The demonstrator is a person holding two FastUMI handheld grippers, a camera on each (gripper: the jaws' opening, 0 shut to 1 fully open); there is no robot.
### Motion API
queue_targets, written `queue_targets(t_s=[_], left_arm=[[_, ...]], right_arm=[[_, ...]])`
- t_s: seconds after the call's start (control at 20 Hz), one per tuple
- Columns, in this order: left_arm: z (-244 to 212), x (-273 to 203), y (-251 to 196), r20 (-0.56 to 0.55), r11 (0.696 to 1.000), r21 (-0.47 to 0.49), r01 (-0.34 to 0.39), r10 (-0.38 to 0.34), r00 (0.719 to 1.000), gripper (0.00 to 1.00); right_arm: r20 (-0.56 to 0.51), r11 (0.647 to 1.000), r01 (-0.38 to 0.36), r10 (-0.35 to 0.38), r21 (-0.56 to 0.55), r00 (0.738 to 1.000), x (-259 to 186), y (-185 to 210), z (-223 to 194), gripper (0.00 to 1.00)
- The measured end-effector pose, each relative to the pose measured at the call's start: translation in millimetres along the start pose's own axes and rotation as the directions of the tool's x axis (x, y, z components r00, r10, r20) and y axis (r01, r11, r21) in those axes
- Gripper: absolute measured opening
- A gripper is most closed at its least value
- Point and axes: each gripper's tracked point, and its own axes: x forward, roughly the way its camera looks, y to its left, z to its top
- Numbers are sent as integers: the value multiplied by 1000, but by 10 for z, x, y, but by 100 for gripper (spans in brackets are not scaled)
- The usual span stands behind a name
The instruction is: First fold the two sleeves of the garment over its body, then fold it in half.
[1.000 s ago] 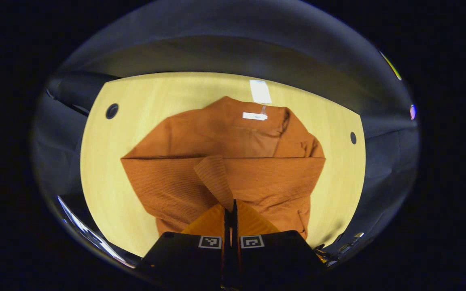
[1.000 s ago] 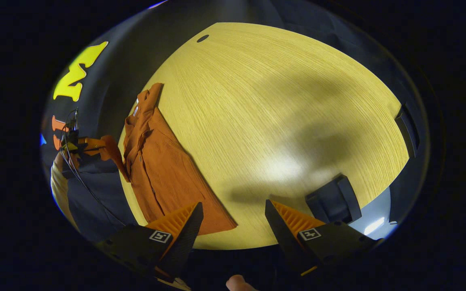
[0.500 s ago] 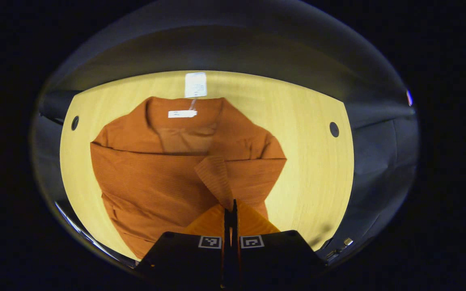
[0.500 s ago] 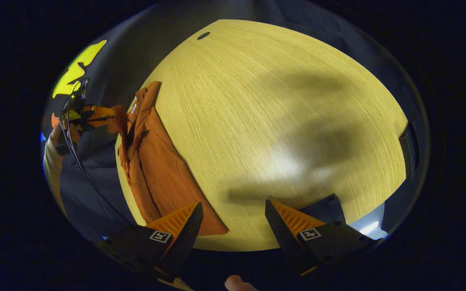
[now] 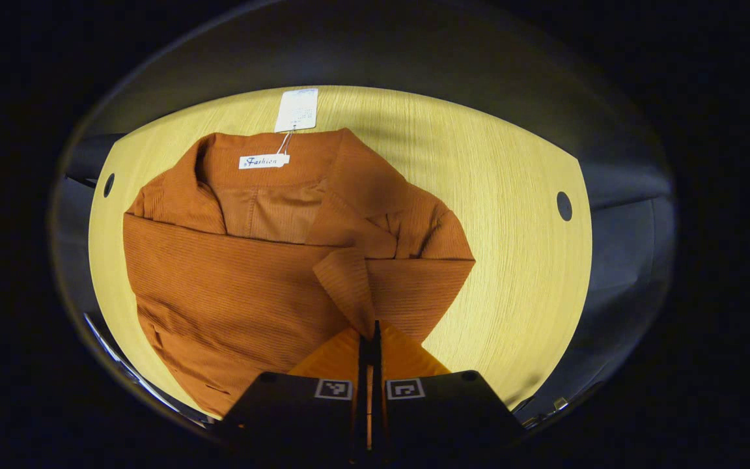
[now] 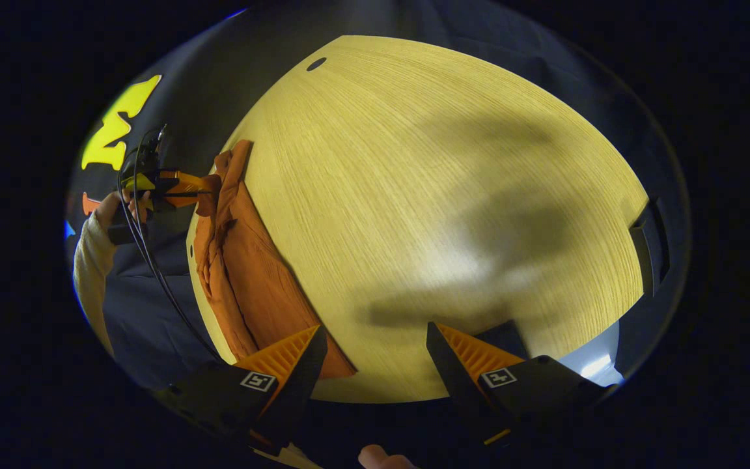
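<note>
Left gripper (image 5: 369, 335) jaws clenched on the orange garment's (image 5: 251, 273) sleeve cuff (image 5: 346, 283) above the desk (image 5: 512, 260); right gripper (image 6: 375, 352) jaws released.

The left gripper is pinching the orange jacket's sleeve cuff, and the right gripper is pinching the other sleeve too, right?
Not quite. The left gripper is shut on the sleeve cuff of the orange jacket, but the right gripper holds nothing: in the right gripper view its fingers stand wide apart over the bare wooden table.
</note>
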Motion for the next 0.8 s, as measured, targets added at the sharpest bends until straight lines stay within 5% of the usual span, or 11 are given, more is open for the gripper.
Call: queue_targets(t_s=[0.2, 0.35, 0.6, 0.65, 0.8], left_arm=[[-34, -22, -39, 13, 1000, -4, 1, -1, 1000, 25], [-127, -108, -175, 15, 999, -6, 48, -48, 999, 62], [-315, -320, -160, 48, 992, -47, 119, -117, 992, 80], [-371, -335, -123, 50, 990, -55, 129, -126, 991, 89], [-526, -426, 117, 83, 989, -52, 138, -133, 988, 90]], right_arm=[[11, 1000, -3, 3, 18, 1000, -56, -65, 52, 98], [13, 1000, -22, 22, 13, 1000, -57, -16, 53, 98], [1, 999, -33, 33, -39, 999, -11, 164, -16, 98], [0, 998, -34, 34, -52, 999, 2, 200, -42, 94], [-9, 996, -50, 49, -80, 999, 35, 361, -127, 98]])
